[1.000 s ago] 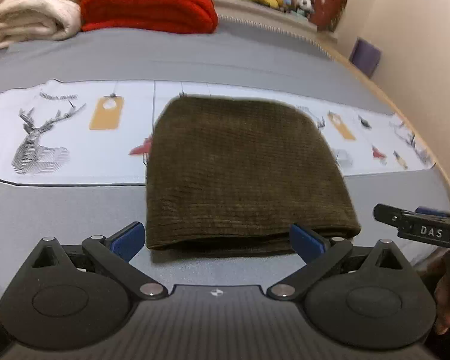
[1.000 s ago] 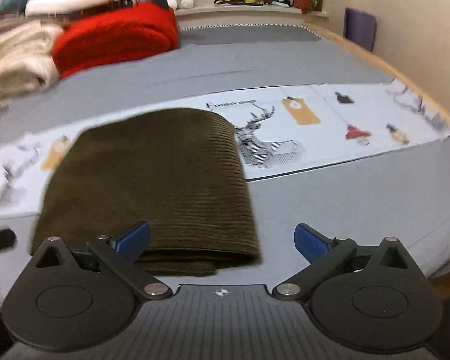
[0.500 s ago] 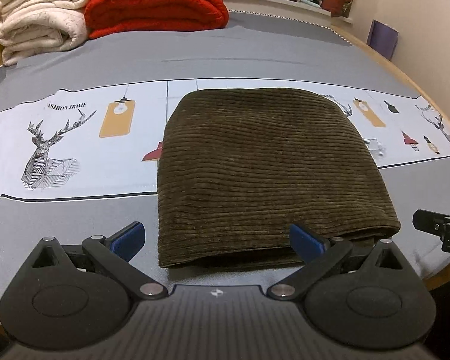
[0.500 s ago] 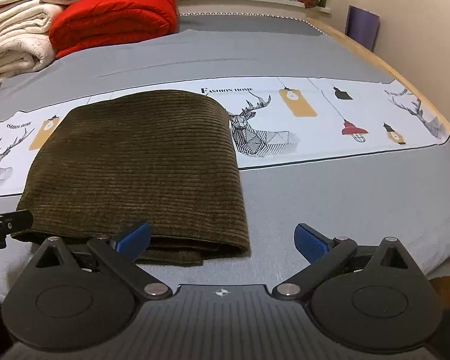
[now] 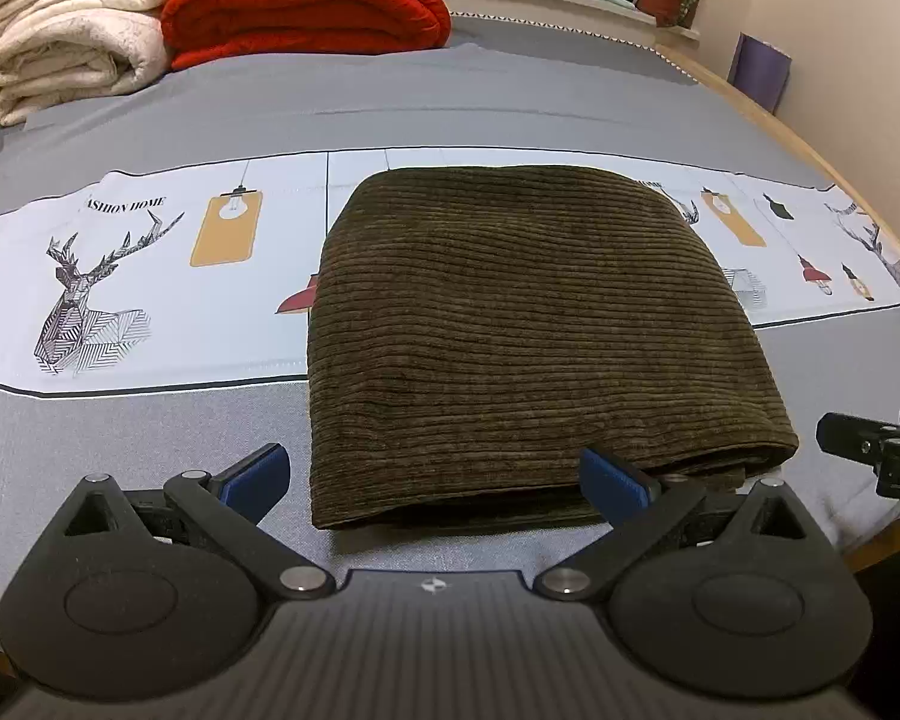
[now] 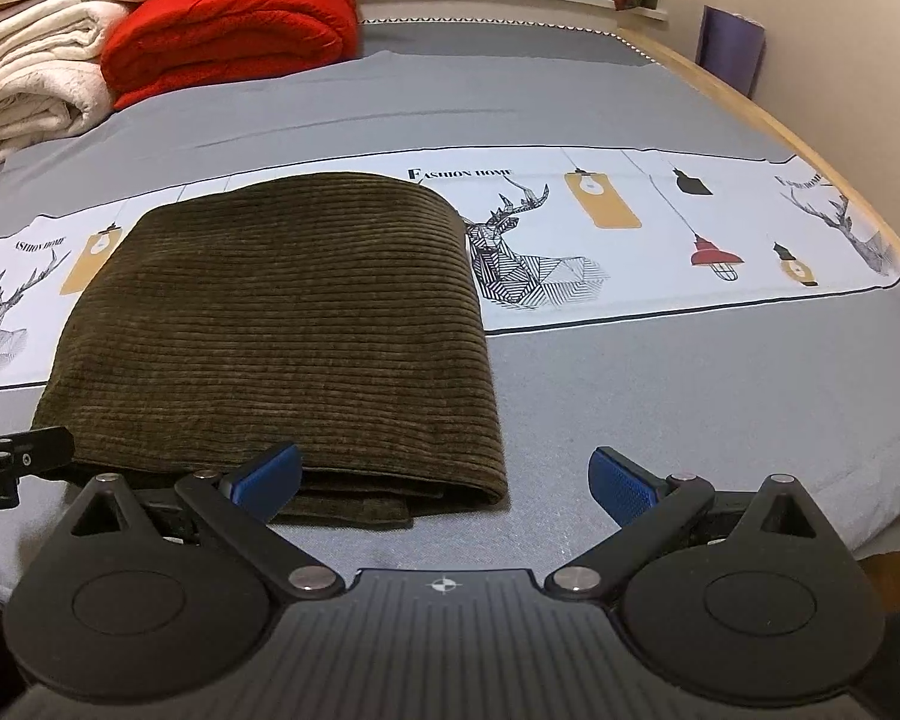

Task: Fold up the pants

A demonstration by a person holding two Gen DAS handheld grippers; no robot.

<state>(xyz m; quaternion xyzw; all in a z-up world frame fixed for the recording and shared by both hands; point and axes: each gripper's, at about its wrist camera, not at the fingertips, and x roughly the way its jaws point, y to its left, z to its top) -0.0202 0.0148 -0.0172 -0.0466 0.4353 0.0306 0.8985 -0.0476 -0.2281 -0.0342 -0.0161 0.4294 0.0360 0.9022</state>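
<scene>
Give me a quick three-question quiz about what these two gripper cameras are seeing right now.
1. True or false: the olive corduroy pants lie folded on the bed.
2. Are the left gripper and right gripper open or shut?
3. Which lies beside the cream blankets: (a) a red blanket, (b) a pillow, (c) a suitcase?

Key: 1 true; 2 both open, holding nothing; 3 a.
</scene>
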